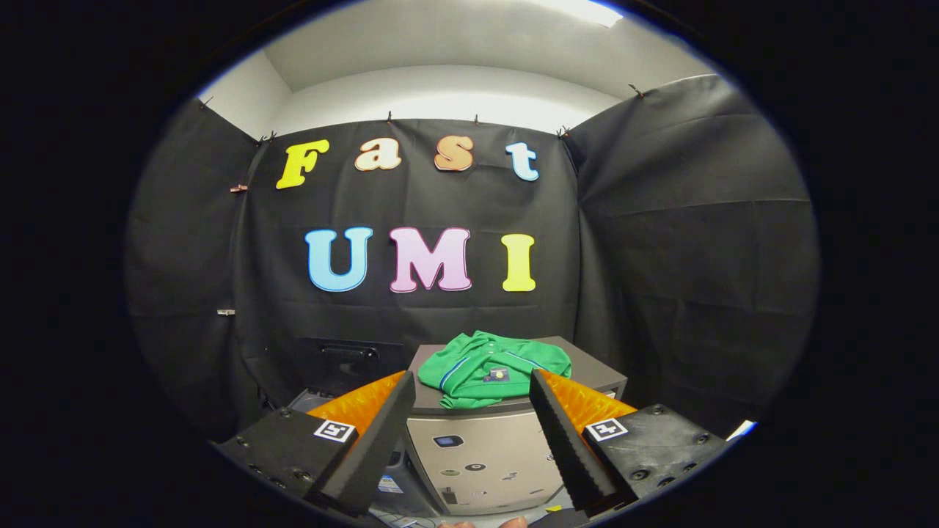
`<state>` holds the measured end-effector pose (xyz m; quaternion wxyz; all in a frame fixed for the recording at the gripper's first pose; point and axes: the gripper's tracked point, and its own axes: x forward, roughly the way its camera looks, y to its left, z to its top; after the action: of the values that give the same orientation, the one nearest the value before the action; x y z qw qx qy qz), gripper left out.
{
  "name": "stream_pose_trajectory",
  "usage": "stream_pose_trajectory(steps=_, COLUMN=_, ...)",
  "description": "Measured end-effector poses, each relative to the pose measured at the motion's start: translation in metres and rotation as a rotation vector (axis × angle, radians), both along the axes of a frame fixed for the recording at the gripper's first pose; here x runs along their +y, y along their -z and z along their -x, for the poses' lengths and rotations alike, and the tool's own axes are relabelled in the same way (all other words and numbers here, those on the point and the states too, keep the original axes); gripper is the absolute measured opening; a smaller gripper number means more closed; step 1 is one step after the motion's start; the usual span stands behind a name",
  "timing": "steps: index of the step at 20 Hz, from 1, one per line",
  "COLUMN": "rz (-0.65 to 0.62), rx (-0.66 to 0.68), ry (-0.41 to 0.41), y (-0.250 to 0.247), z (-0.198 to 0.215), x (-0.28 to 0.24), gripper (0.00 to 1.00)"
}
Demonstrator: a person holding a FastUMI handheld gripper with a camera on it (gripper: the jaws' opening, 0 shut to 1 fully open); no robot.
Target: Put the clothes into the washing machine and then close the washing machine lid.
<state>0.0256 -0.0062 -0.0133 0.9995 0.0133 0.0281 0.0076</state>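
Standing spread wide, the two fingers of the gripper (469, 425) hold nothing; the gap between them frames the front of a boxy grey cabinet (477, 462), which carries a few small stickers and marks too small to make out. Each finger is ridged along its inner face and rises from a dark mounting block that bears a small square black-and-white marker tag. Beyond the fingertips, on the cabinet's dark flat top, lies the crumpled green polo-type shirt with a blue-and-white stripe and a small dark badge (493, 369); it sits toward the front edge of the top, one fold hanging slightly over that edge, well clear of both fingers. Left of the cabinet and lower, partly hidden behind the left finger, is the washing machine, a pale body with a dark upright panel at its back (351, 364); that panel looks like a raised lid with a handle, though the dim light leaves it uncertain. Behind everything hangs black cloth forming the booth walls (682, 242), pinned with small clips along its upper edge, and above it a white wall and ceiling (455, 66) with a bright lamp. At the near bottom, between the finger bases, fingertips of a person's hand (480, 523) just show
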Motion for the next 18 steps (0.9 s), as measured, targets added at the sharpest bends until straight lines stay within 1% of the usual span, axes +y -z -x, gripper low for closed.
stream_pose_trajectory(steps=3, rz=0.035, rx=0.029, ry=-0.004, y=0.002, z=-0.024, x=-0.001, gripper=0.98)
stream_pose_trajectory(steps=7, rz=0.034, rx=0.099, ry=-0.043, y=0.007, z=-0.065, x=0.005, gripper=0.98)
stream_pose_trajectory(steps=13, rz=0.078, rx=0.225, ry=-0.031, y=0.028, z=-0.133, x=-0.012, gripper=0.98)
stream_pose_trajectory(steps=18, rz=0.064, rx=0.314, ry=-0.042, y=0.042, z=-0.182, x=-0.018, gripper=0.99)
